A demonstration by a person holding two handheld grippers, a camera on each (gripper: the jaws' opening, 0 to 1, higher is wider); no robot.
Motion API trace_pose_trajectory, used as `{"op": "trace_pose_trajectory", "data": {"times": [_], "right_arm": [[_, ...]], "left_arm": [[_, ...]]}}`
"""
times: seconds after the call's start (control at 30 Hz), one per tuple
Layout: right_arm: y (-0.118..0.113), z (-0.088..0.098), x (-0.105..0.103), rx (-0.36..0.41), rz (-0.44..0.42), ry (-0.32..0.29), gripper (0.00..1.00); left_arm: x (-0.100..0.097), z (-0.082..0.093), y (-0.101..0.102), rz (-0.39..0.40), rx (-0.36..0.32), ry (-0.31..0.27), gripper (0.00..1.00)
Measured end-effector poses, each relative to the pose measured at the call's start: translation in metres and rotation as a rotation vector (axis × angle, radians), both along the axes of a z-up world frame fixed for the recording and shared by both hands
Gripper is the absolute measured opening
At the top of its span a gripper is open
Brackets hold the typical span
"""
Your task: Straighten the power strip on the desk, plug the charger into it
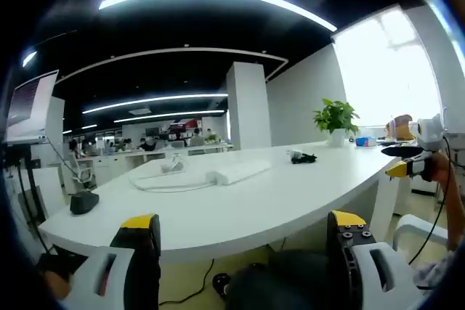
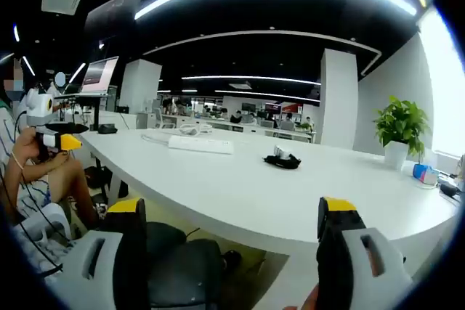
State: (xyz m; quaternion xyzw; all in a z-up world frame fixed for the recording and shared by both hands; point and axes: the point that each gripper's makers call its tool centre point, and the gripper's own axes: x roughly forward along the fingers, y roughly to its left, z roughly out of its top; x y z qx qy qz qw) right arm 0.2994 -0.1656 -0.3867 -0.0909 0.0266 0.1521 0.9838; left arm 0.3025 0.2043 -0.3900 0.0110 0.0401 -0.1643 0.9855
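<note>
Both grippers, left gripper (image 1: 247,241) and right gripper (image 2: 232,226), hang empty with jaws apart; power strip (image 1: 240,172) and charger (image 1: 301,156) lie mid-frame on the desk (image 1: 240,208)

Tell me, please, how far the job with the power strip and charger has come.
Nothing looks done. The power strip lies untouched on the desk, the charger apart from it. Both left gripper and right gripper hang open, empty. Straightening and plugging remain.

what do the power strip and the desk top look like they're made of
Power strip: seemingly white moulded plastic, matte, with an even colour and rounded edges. Desk: likely white laminate or painted board; it looks smooth with a faint sheen from the ceiling lights, but the core cannot be told.
</note>
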Motion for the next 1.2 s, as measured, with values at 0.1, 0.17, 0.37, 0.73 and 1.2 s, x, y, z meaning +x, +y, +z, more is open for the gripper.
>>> {"op": "trace_pose_trajectory", "data": {"times": [0.1, 0.17, 0.37, 0.73, 1.2], "right_arm": [[0.000, -0.001, 0.000, -0.005, 0.003, 0.004, 0.98], [0.000, -0.002, 0.001, -0.006, 0.000, 0.006, 0.98], [0.002, 0.002, -0.001, -0.009, 0.007, -0.003, 0.98], [0.006, 0.003, -0.002, -0.003, 0.025, -0.006, 0.98], [0.027, 0.039, 0.014, 0.082, 0.200, -0.057, 0.97]], "left_arm": [[0.000, 0.000, 0.000, 0.002, -0.002, -0.001, 0.97], [0.000, 0.000, 0.000, 0.001, -0.002, 0.000, 0.97], [0.000, 0.000, -0.001, -0.004, -0.002, 0.000, 0.97], [-0.001, 0.002, -0.001, -0.005, -0.005, -0.005, 0.97], [0.023, 0.040, 0.001, -0.019, -0.048, -0.074, 0.96]]}}
